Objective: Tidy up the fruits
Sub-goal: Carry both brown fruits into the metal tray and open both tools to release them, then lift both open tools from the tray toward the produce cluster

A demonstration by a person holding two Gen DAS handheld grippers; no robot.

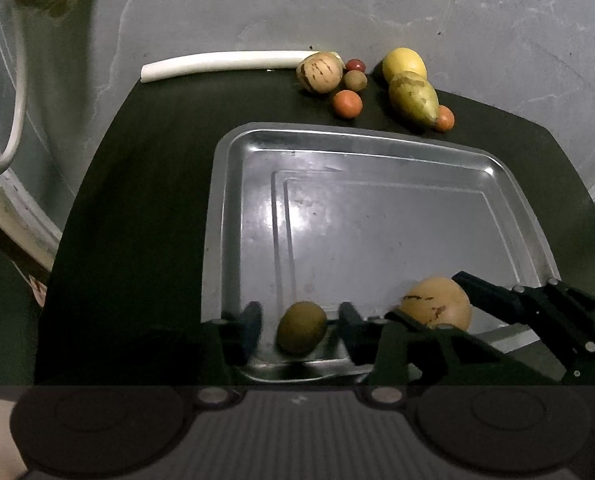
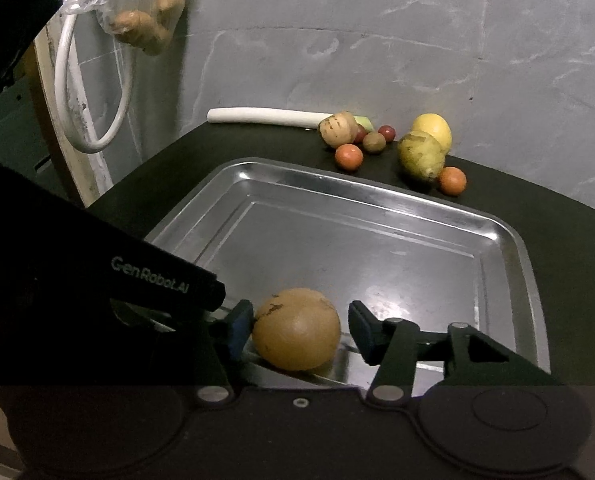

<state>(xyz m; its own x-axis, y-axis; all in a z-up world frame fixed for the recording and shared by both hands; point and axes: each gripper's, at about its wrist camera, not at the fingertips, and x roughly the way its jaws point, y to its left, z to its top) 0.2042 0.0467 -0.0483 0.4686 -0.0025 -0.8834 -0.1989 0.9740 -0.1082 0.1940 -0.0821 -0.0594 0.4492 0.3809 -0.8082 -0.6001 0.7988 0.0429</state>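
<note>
A metal tray (image 1: 377, 140) (image 2: 377, 196) lies on a dark table. My left gripper (image 1: 299, 326) is open around a small green-brown kiwi (image 1: 301, 326) resting at the tray's near edge, with gaps on both sides. My right gripper (image 2: 301, 330) (image 1: 429, 296) is open around a tan round fruit (image 2: 295, 328) (image 1: 437, 302) on the tray; the left pad touches it, the right pad stands apart. Beyond the tray lie a striped tan fruit (image 1: 319, 72), a green pear (image 1: 411, 98), a yellow lemon (image 1: 403, 64) and small orange fruits (image 1: 347, 104).
A white tube (image 1: 225, 65) (image 2: 265, 115) lies along the table's back edge by the grey wall. A plastic bag with ginger (image 2: 145, 24) and a white hose (image 2: 93, 92) hang at the left. The table's edge falls off at the left.
</note>
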